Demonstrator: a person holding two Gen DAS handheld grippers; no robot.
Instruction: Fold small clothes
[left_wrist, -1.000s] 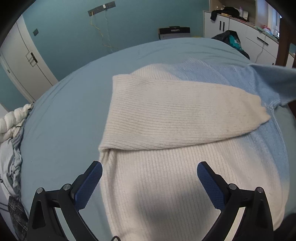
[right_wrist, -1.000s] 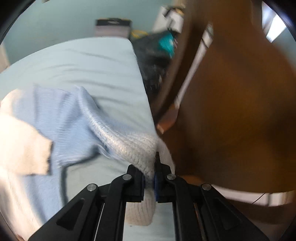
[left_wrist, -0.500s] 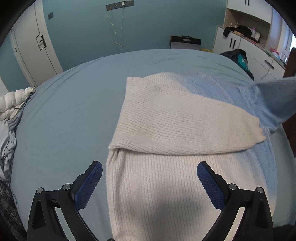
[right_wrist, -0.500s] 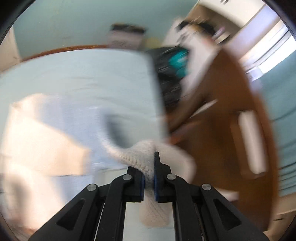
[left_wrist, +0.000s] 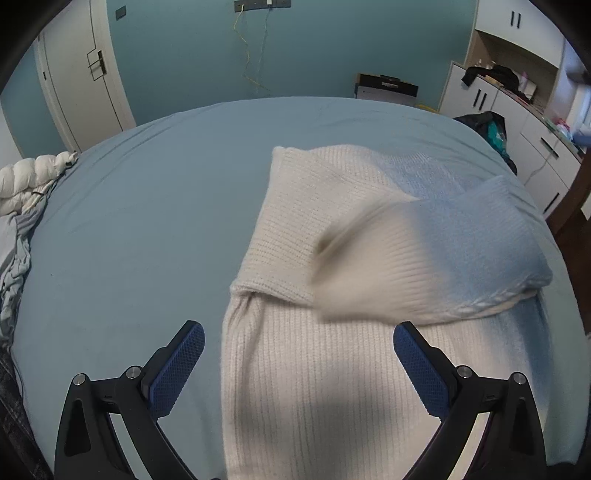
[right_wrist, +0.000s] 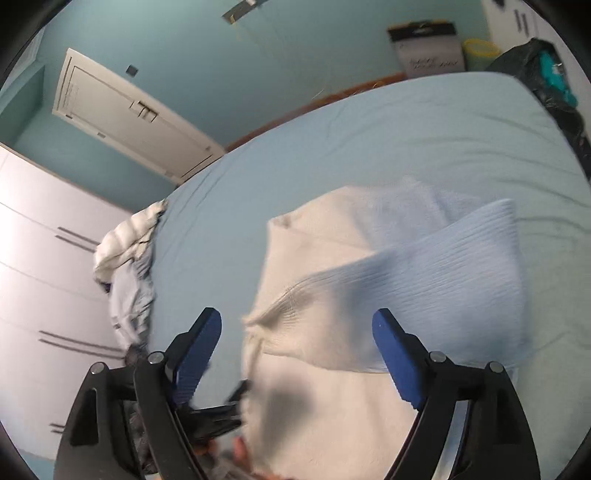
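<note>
A cream and pale-blue ribbed knit sweater (left_wrist: 332, 369) lies flat on the bed (left_wrist: 147, 229). Its left sleeve (left_wrist: 280, 229) is folded across the chest. The right sleeve (left_wrist: 436, 258) now lies over it, its cuff blurred with motion. My left gripper (left_wrist: 299, 363) is open and empty, held just above the sweater's lower body. My right gripper (right_wrist: 297, 354) is open and empty above the sweater (right_wrist: 332, 406), with the right sleeve (right_wrist: 424, 291) ahead of it. The left gripper's black frame (right_wrist: 214, 413) shows low in the right wrist view.
A bundle of white and grey bedding (left_wrist: 22, 199) lies at the bed's left edge. A white door (left_wrist: 81, 74) and white cabinets (left_wrist: 517, 110) stand beyond the bed. A dark bag (left_wrist: 487, 129) sits by the bed's far right corner.
My right gripper carried the right sleeve from the bed's right edge leftwards over the sweater, then opened and let it go. The left gripper stayed open and tilted up slightly.
</note>
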